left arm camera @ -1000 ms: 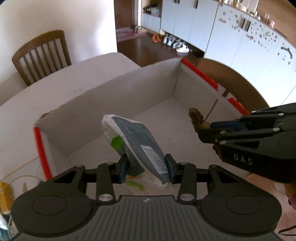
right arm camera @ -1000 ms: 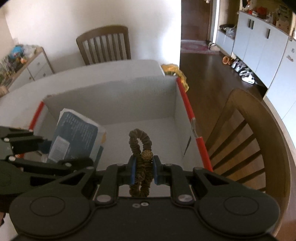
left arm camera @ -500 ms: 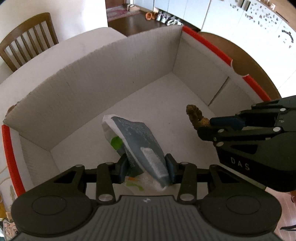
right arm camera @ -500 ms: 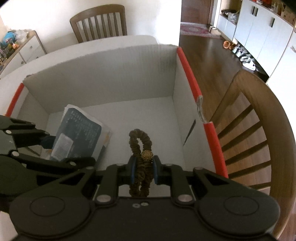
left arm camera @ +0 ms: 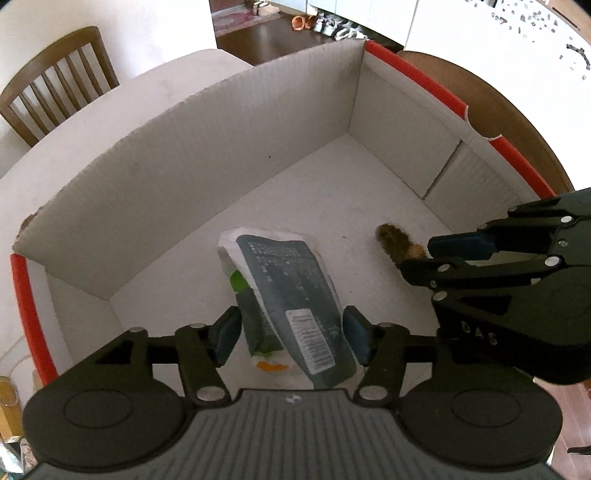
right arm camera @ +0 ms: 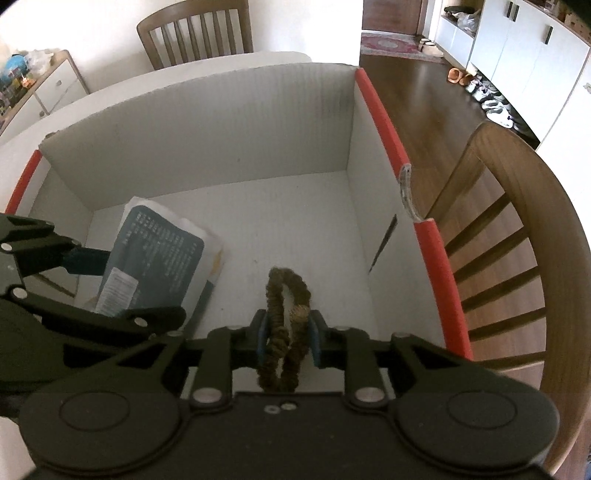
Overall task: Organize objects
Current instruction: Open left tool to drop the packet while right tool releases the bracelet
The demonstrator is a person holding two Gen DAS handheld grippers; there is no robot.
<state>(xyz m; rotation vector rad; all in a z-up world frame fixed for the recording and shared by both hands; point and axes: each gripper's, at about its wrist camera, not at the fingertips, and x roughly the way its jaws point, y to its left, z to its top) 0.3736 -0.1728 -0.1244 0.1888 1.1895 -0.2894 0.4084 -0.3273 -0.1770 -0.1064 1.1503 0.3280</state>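
Two grippers hang over the open cardboard box (left arm camera: 207,155), each carrying one thing, and we judge the step in hand to be setting both down inside. To do it well, we should lower each load close to the box floor before letting go, keep the two tools apart so they do not knock, and place the things side by side, away from the walls.

Nearest in the left wrist view, our left gripper (left arm camera: 291,334) has its fingers (left arm camera: 226,334) spread fairly wide, with the packet (left arm camera: 291,291) between them. The right pad touches the packet's edge, while a small gap shows at the left pad, so the grasp looks loose or just being let go. The packet leans tilted, with its far end low toward the box floor on the left side.

Our right gripper (right arm camera: 286,341) is clenched narrowly on a brown braided loop (right arm camera: 286,317), which sticks out forward over the floor's near right part.

Farther off stand the red-edged box walls, the table (left arm camera: 110,107) and a wooden chair (right arm camera: 195,31).
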